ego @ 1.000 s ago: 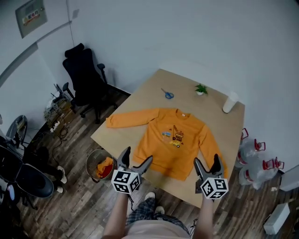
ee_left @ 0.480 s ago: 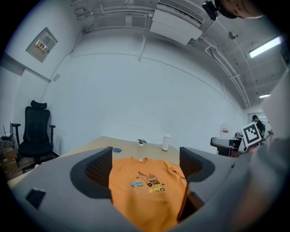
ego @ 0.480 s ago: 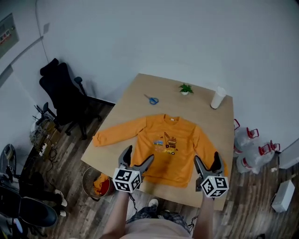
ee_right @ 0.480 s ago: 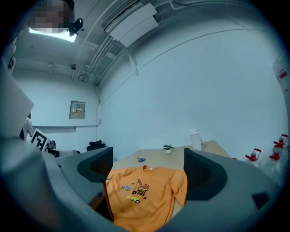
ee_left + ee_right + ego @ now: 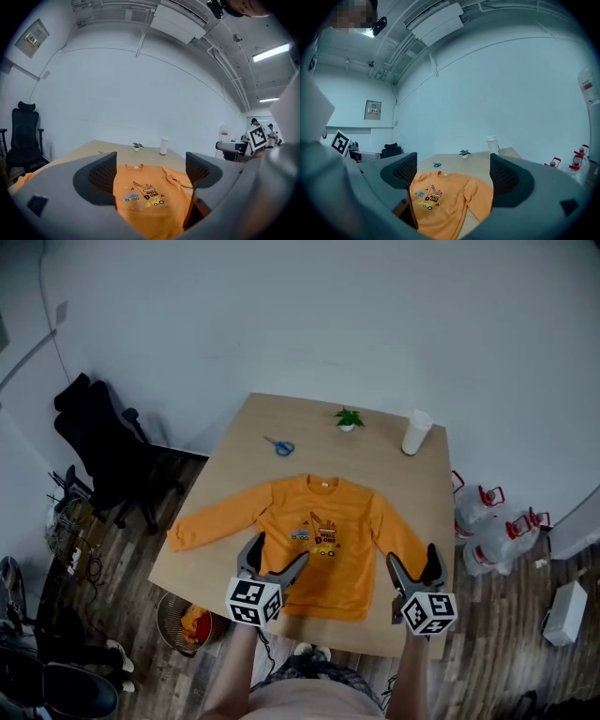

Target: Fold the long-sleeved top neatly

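Note:
An orange long-sleeved top point(image 5: 319, 540) with a vehicle print lies flat, front up, on the wooden table point(image 5: 375, 460). Its left sleeve point(image 5: 211, 521) stretches out toward the table's left edge; its right sleeve point(image 5: 398, 535) lies down along the body. The top also shows in the left gripper view point(image 5: 145, 197) and the right gripper view point(image 5: 440, 199). My left gripper point(image 5: 274, 557) hovers open above the hem's left part. My right gripper point(image 5: 411, 563) hovers open near the right cuff. Neither holds anything.
Blue scissors point(image 5: 278, 446), a small potted plant point(image 5: 348, 418) and a white cup point(image 5: 413, 432) stand at the table's far side. A black office chair point(image 5: 103, 451) is at the left, a bin point(image 5: 192, 624) with orange cloth below the near left corner, water jugs point(image 5: 497, 531) at the right.
The head view has shifted, so the table and top now sit more centred and further left in frame. Both grippers stay open, about where they were in the frame.

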`<state>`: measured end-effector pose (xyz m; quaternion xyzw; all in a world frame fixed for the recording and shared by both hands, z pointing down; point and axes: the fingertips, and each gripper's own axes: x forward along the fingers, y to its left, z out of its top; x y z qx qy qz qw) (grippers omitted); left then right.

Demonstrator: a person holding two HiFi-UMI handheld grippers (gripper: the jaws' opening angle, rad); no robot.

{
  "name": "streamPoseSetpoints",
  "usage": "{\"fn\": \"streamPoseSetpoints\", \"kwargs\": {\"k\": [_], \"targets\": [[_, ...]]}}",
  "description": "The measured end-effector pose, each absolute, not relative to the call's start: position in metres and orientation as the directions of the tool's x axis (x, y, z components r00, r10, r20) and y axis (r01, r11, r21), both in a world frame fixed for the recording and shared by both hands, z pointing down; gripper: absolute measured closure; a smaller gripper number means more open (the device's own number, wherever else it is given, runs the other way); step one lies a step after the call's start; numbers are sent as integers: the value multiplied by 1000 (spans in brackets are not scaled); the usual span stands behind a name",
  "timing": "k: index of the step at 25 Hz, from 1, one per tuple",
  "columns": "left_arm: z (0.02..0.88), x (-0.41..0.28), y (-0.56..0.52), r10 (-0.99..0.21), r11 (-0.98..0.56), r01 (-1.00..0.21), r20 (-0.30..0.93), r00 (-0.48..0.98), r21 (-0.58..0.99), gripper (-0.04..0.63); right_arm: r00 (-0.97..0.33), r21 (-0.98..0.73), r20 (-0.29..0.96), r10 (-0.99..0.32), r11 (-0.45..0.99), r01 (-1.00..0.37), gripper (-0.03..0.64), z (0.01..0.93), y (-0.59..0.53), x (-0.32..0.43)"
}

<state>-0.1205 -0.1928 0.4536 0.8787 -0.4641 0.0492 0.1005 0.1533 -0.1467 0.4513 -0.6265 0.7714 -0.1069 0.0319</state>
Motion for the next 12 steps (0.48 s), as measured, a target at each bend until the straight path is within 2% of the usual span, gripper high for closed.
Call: {"fn": "streamPoseSetpoints", "kwargs": {"k": [5,12], "targets": [[462,-87,-204,-767,-592,-792,196,610,150,133,-149,-208,104,-983,124,-970,152,457,-139,183],[481,-6,-212,-658,-698,-698,241,713,159,133,-27,-221,143,-989,-5,-975,155,476,-111,239]]}}
